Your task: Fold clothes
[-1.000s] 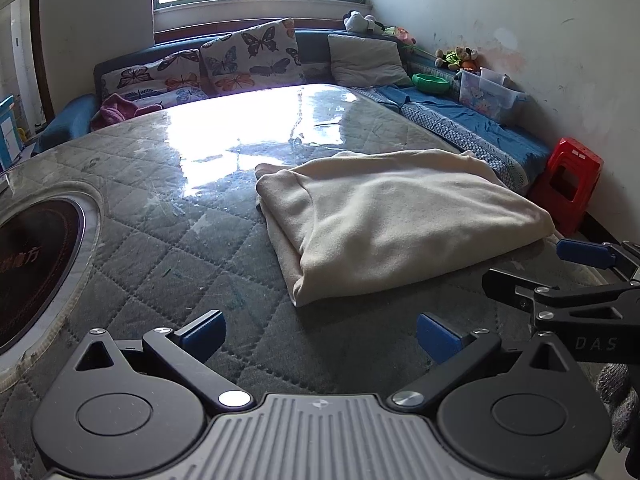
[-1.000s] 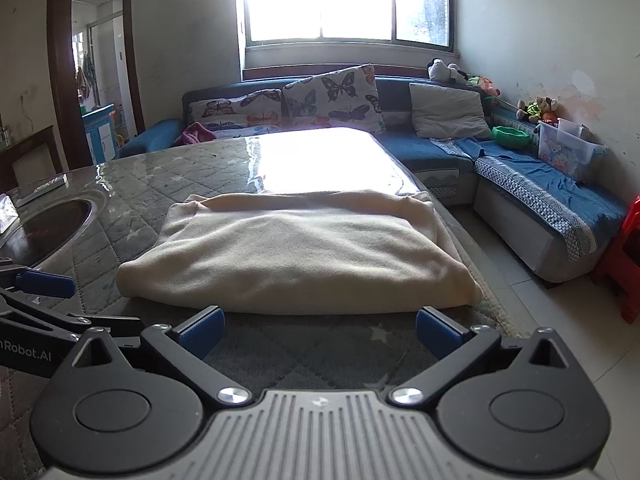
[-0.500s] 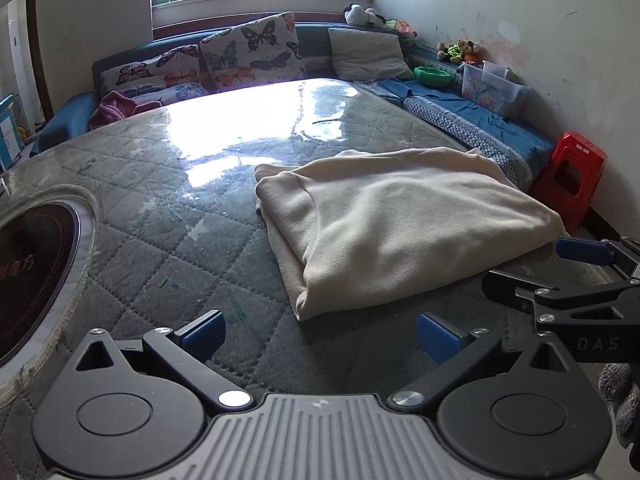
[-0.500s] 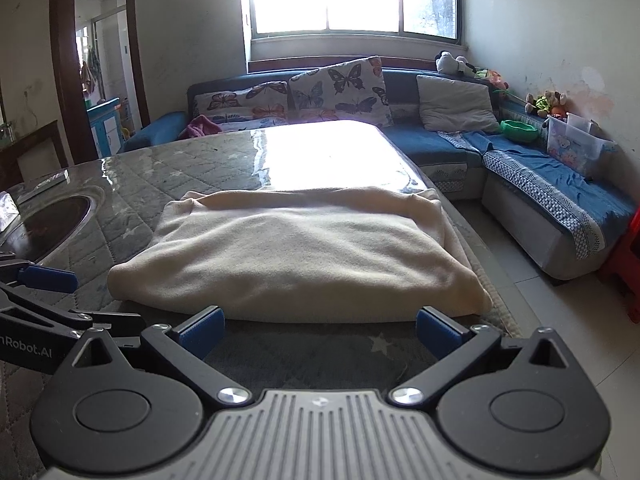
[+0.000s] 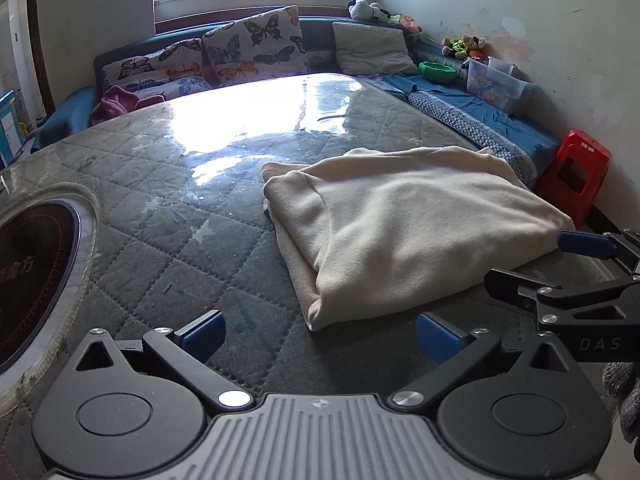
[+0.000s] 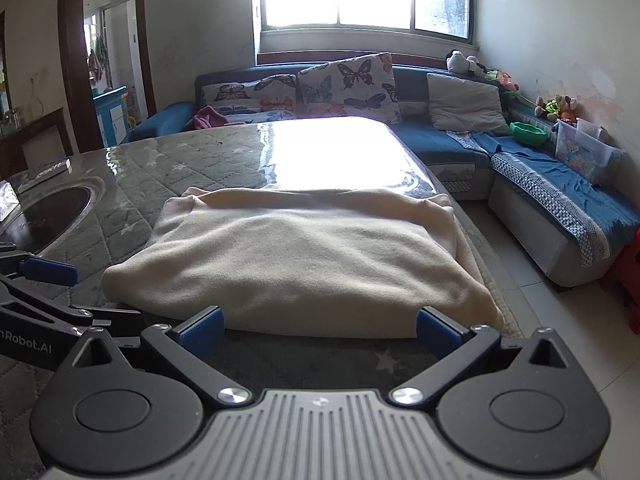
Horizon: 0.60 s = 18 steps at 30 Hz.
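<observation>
I see the cream garment lying on the quilted desk as a thick, roughly rectangular bundle, layers stacked one over another, with a rounded fold along the near edge and a looser underlayer peeking out on the right side. It sits near the desk's right-hand edge, just ahead of both tools. By my judgement it already lies folded, at least in good part; whether a further fold or only a tidy-up of that stray underlayer is wanted, these views do not settle. My left tongs are spread wide and grasp nothing, hovering low over the desk with the bundle's near corner just ahead and to the right. My right tongs are likewise spread apart and empty, their blue tips on either side of the bundle's near edge, close to it but not pinching it. Each tool shows in the other's view, so they are near one another. Around the work: a round dark inset plate in the desk to the left, well apart from the cloth; a blue sofa with butterfly cushions beyond the far end; a red stool on the floor to the right. Nothing rests on the bundle or between it and the tongs. Strong window glare washes out the far desk surface.
</observation>
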Each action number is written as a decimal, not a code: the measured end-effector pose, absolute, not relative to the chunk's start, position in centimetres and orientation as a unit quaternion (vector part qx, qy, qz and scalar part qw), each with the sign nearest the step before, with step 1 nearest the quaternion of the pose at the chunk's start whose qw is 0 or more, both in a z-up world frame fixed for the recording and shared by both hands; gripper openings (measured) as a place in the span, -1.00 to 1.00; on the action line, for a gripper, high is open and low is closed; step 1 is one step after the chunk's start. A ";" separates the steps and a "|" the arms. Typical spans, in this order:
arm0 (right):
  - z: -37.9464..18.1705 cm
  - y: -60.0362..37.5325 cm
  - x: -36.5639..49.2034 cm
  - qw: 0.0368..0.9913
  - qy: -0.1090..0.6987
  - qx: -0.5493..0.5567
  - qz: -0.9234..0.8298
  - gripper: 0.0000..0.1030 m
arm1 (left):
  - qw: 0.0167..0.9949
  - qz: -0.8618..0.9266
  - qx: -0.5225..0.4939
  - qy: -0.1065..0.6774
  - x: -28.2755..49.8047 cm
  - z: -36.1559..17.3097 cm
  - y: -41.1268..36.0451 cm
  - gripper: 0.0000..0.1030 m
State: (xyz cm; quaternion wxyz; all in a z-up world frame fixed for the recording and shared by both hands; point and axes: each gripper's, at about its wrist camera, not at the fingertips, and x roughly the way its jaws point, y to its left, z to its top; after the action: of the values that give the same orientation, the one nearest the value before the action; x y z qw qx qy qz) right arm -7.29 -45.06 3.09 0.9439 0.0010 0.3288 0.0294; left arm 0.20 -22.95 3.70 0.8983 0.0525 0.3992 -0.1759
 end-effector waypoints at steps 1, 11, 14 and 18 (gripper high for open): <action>3.1 -45.0 -7.3 0.944 0.328 -0.001 0.031 1.00 | 0.898 -0.175 0.051 0.400 0.3 3.7 -22.8 1.00; 3.7 -44.3 -6.6 0.942 0.327 -0.025 0.064 1.00 | 0.900 -0.159 0.036 0.404 1.4 4.1 -21.3 1.00; 3.6 -43.7 -6.4 0.939 0.331 -0.038 0.083 1.00 | 0.903 -0.152 0.034 0.400 1.7 4.3 -20.8 1.00; 3.6 -42.7 -6.3 0.936 0.330 -0.061 0.110 0.99 | 0.907 -0.144 0.025 0.395 2.2 4.7 -20.3 1.00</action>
State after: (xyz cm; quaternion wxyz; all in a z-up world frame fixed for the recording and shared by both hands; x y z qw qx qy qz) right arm -6.29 -42.65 3.65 0.9357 -0.0608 0.3298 0.1100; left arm 2.18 -20.25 4.69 0.9070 0.0252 0.3949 -0.1442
